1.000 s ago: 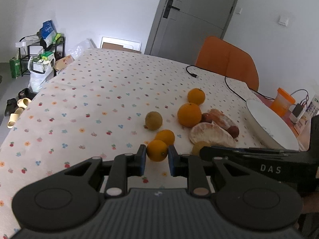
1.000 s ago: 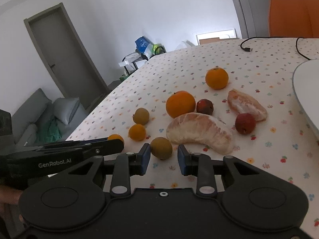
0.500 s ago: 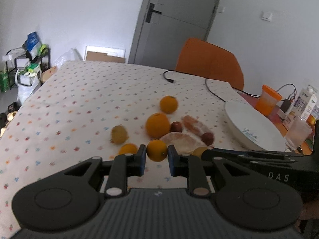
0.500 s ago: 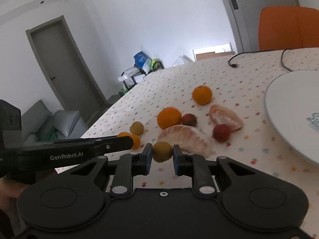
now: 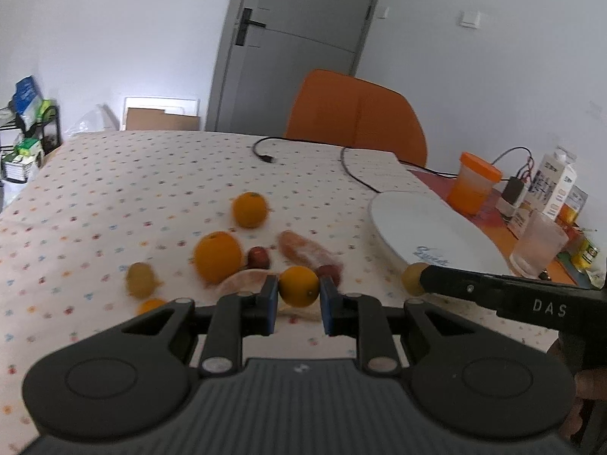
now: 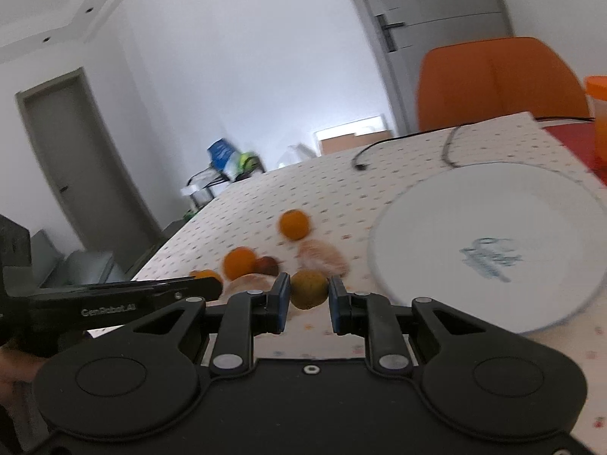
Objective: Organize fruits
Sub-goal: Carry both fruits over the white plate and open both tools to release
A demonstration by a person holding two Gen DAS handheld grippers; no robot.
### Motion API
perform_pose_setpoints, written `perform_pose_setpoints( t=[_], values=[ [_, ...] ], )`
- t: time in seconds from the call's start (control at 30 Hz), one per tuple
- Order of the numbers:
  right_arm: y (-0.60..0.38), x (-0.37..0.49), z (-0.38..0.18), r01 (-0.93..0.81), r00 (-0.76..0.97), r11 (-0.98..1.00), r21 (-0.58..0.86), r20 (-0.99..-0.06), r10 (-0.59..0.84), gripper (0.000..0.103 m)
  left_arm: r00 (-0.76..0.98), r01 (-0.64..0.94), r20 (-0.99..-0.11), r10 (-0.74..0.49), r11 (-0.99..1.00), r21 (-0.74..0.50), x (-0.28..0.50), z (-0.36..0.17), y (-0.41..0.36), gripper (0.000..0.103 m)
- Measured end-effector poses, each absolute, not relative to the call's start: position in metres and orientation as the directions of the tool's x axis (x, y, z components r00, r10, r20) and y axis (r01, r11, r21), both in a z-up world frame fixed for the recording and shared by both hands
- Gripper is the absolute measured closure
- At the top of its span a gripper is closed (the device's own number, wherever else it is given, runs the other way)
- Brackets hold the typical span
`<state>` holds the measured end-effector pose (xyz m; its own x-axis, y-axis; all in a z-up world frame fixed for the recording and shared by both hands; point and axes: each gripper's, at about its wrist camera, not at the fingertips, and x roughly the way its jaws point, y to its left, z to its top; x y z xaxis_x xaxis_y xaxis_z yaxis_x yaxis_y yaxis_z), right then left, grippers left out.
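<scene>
Left gripper (image 5: 299, 305) clamped on orange (image 5: 299, 286), held above table (image 5: 114, 189). Right gripper (image 6: 309, 305) clamped on kiwi (image 6: 308, 289), near plate (image 6: 489, 250). Both fruits judged light, round, roll-prone; kiwi soft, best gripped gently across middle.

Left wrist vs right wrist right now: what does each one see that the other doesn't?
Left wrist only: the left gripper shut on a small orange, plus the milk carton, the clear glass and a greenish fruit on the cloth.

Right wrist only: the right gripper shut on a yellow-green fruit, the second grey door and the sofa.

Both: the white plate, large orange, far orange, orange chair, black cable.
</scene>
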<state>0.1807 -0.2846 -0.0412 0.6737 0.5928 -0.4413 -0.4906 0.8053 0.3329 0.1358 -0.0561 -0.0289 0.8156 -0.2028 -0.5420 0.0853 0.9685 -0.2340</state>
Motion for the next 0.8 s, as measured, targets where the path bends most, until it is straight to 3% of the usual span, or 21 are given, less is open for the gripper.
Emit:
perform_pose_setpoints(
  t=[0.8],
  values=[
    [-0.366, 0.188, -0.058, -0.340, 0.764, 0.858, 0.386, -0.418, 0.491, 0.082, 0.766, 0.260, -0.561, -0.314, 0.949, -0.176, 0.179, -0.028, -0.155, 0.082]
  ],
)
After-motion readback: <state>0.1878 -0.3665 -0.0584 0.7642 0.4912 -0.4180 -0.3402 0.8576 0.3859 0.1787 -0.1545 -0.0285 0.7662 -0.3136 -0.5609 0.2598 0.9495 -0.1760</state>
